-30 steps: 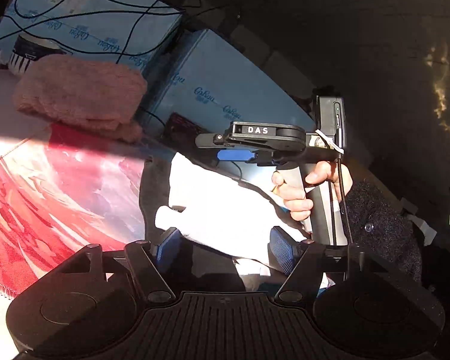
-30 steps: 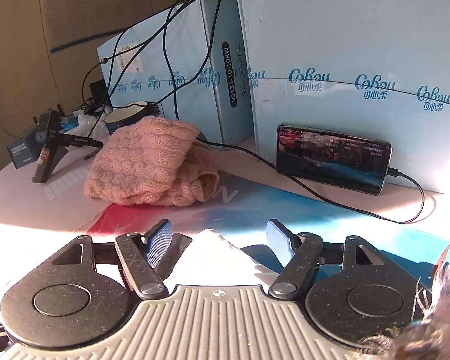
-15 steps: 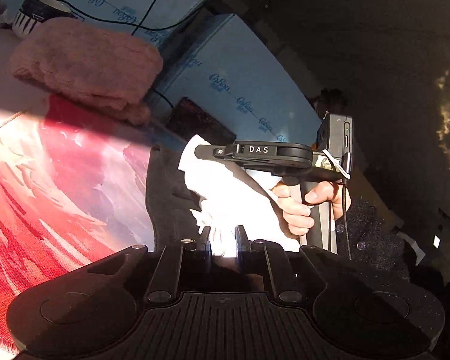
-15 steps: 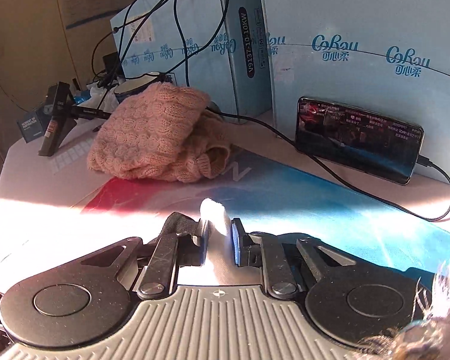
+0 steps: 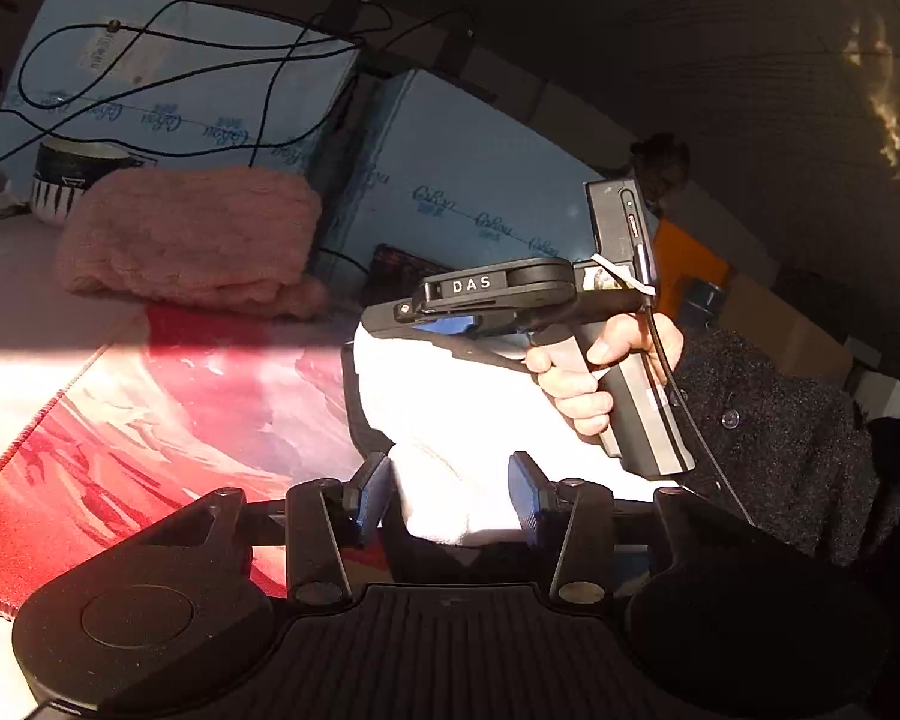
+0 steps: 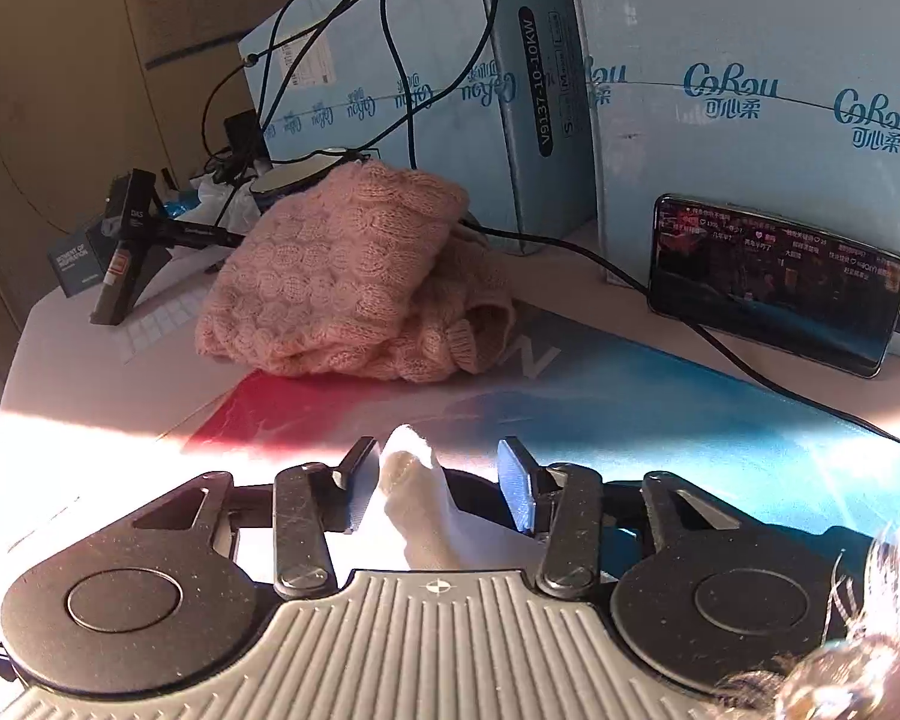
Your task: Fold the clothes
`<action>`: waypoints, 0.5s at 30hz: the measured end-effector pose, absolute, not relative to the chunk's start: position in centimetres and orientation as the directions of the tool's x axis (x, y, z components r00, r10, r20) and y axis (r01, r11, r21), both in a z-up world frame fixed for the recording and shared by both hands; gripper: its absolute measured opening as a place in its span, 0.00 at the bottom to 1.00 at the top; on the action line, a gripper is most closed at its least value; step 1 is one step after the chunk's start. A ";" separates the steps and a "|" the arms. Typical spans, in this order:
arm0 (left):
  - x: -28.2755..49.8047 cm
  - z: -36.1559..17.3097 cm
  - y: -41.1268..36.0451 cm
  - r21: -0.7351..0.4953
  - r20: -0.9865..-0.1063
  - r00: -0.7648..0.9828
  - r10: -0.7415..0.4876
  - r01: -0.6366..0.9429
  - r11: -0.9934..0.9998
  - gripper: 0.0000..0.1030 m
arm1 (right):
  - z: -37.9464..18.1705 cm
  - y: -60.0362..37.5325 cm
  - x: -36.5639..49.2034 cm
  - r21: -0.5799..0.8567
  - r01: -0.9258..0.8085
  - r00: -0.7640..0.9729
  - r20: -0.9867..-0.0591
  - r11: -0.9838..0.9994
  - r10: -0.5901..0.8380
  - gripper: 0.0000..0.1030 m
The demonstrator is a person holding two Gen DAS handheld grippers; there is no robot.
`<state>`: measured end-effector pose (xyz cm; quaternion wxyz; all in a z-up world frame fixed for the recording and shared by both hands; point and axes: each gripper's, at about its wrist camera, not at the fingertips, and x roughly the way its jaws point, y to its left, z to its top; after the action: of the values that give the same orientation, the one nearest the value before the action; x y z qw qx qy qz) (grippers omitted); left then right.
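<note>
White cloth (image 5: 462, 414) is lying bunched on the red and blue mat (image 5: 168, 420) on the counter, sitting between both sets of fingers. Left hand-held gripper (image 5: 450, 498) and right hand-held gripper (image 6: 438, 489) are both gaping wide, gripping nothing. Pink sweater (image 6: 336, 276) is sitting folded behind.

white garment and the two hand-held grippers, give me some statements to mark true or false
1. The left hand-held gripper is open, its fingers either side of the white garment. True.
2. The right hand-held gripper is clamped shut on the cloth. False: its fingers stand apart around it.
3. The pink knit sweater lies folded beyond the garment. True.
4. The phone lies flat on the mat. False: it leans against a blue box.
</note>
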<state>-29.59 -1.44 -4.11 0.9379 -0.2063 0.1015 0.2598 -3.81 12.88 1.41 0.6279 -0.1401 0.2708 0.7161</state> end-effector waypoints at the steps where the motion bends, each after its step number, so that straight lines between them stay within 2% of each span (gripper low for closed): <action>1: -29.3 -4.0 -1.4 -0.308 -0.319 0.833 0.453 -0.543 0.781 0.63 | 1.9 12.5 -3.6 0.219 -0.974 -0.168 -0.518 -0.060 0.839 0.56; 3: -28.6 -4.2 -1.6 -0.240 -0.369 0.804 0.467 -0.568 0.787 0.63 | 2.9 11.3 -2.8 0.245 -0.969 -0.148 -0.477 -0.030 0.866 0.59; 7: -27.8 -4.7 -2.8 -0.100 -0.380 0.774 0.506 -0.578 0.810 0.64 | 4.2 7.8 -0.7 0.301 -0.951 -0.065 -0.420 0.071 0.905 0.73; 8: -27.8 -4.7 -2.8 -0.103 -0.381 0.775 0.504 -0.578 0.810 0.64 | 4.4 6.7 -0.1 0.314 -0.944 -0.039 -0.410 0.101 0.911 0.79; 11: -28.6 -4.3 -2.3 -0.185 -0.382 0.793 0.474 -0.568 0.802 0.66 | 5.1 3.5 1.6 0.355 -0.916 0.040 -0.382 0.187 0.923 0.82; 13: -29.3 -3.9 -2.0 -0.251 -0.389 0.812 0.434 -0.547 0.799 0.71 | 5.5 1.4 2.7 0.383 -0.892 0.095 -0.364 0.241 0.927 0.85; 15: -30.0 -3.3 -2.1 -0.302 -0.408 0.836 0.368 -0.504 0.809 0.82 | 5.3 -0.7 3.9 0.396 -0.866 0.150 -0.377 0.305 0.914 0.86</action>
<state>-29.98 -2.09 -3.30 0.9363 -0.2029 0.1673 0.2328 3.89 -0.68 5.30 0.7570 0.0428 0.2820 0.5878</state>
